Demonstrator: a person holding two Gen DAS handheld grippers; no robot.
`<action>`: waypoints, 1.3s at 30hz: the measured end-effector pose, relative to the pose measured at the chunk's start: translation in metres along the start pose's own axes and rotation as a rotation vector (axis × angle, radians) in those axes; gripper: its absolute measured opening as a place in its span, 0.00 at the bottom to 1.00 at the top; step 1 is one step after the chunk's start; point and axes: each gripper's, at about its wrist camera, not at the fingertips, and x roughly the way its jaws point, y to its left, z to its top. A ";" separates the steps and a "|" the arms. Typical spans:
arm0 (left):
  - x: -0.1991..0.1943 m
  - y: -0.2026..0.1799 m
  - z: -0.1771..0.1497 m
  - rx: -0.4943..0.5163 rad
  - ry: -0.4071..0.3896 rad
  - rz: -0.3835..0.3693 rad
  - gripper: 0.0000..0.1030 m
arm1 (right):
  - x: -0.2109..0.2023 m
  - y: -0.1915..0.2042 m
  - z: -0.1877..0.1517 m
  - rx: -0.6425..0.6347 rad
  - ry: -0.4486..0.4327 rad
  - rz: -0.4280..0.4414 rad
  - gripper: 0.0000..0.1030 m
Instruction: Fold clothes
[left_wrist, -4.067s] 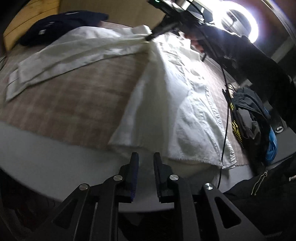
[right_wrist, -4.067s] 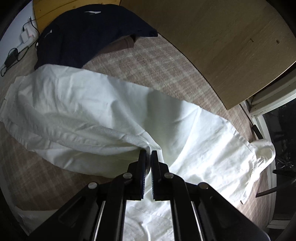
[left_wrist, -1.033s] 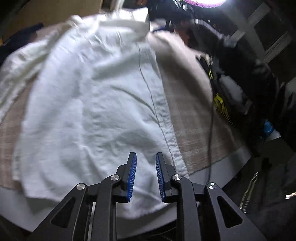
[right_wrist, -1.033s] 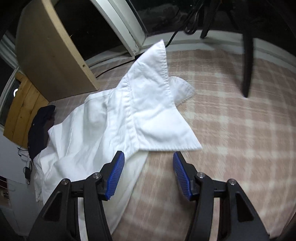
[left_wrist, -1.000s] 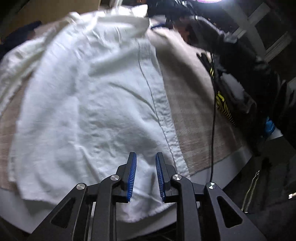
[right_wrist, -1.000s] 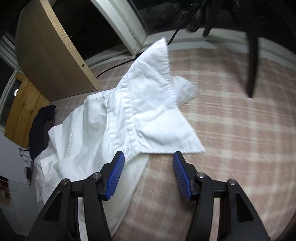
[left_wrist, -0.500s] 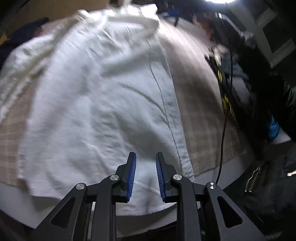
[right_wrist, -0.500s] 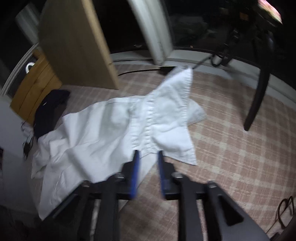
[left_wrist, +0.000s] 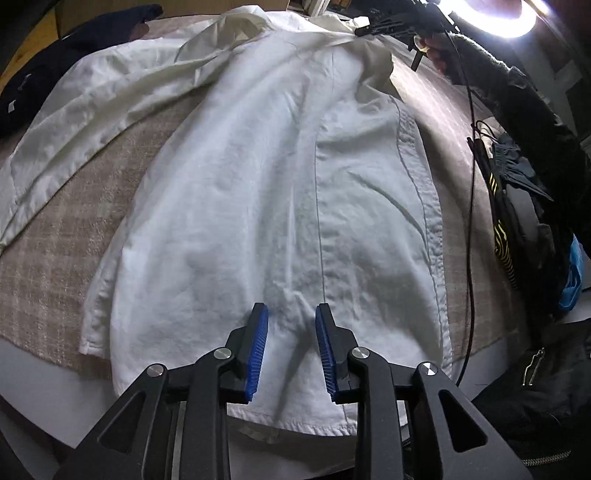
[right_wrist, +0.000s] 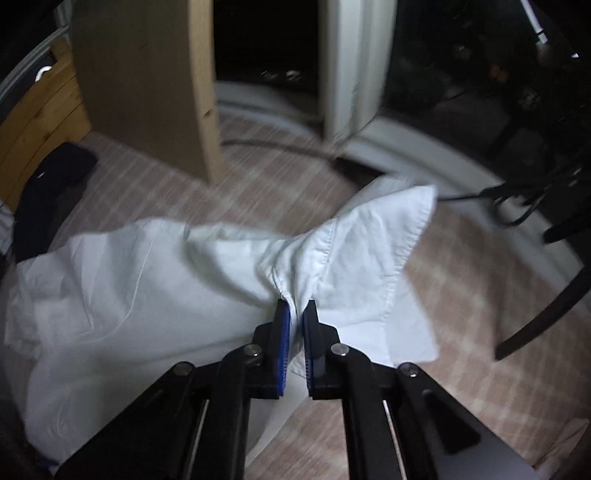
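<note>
A white shirt (left_wrist: 280, 192) lies spread on the plaid bed cover (left_wrist: 55, 236), hem towards me, one sleeve (left_wrist: 92, 96) trailing left. My left gripper (left_wrist: 290, 314) hovers over the hem near the button placket; its jaws are opening, a fabric ridge lies between the pads, unpinched. In the right wrist view, the shirt's collar (right_wrist: 369, 240) is bunched up and my right gripper (right_wrist: 295, 306) is closing with the pads pressed on the collar seam. The left wrist view shows the right gripper (left_wrist: 369, 27) at the shirt's far end, held by a hand (left_wrist: 436, 48).
A dark navy garment (left_wrist: 55, 55) lies at the far left corner, also seen as the dark garment (right_wrist: 51, 184) by a wooden board (right_wrist: 147, 92). A pile of dark clothes (left_wrist: 517, 206) and a black cable (left_wrist: 471, 221) flank the right side. A chair leg (right_wrist: 546, 310) stands beyond the bed.
The right gripper's jaws went from wide apart around the collar to closed on it and rolled. The left gripper shifted along the hem and its jaws parted a little.
</note>
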 end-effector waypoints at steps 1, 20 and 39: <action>0.000 0.001 0.000 -0.005 -0.001 -0.005 0.25 | -0.005 -0.001 0.001 0.004 0.000 -0.004 0.09; 0.008 -0.118 -0.004 0.270 0.058 -0.104 0.44 | -0.005 0.020 -0.058 -0.016 0.115 0.171 0.43; -0.011 -0.076 -0.020 0.144 0.010 -0.093 0.00 | -0.050 0.005 -0.053 0.062 0.038 0.217 0.06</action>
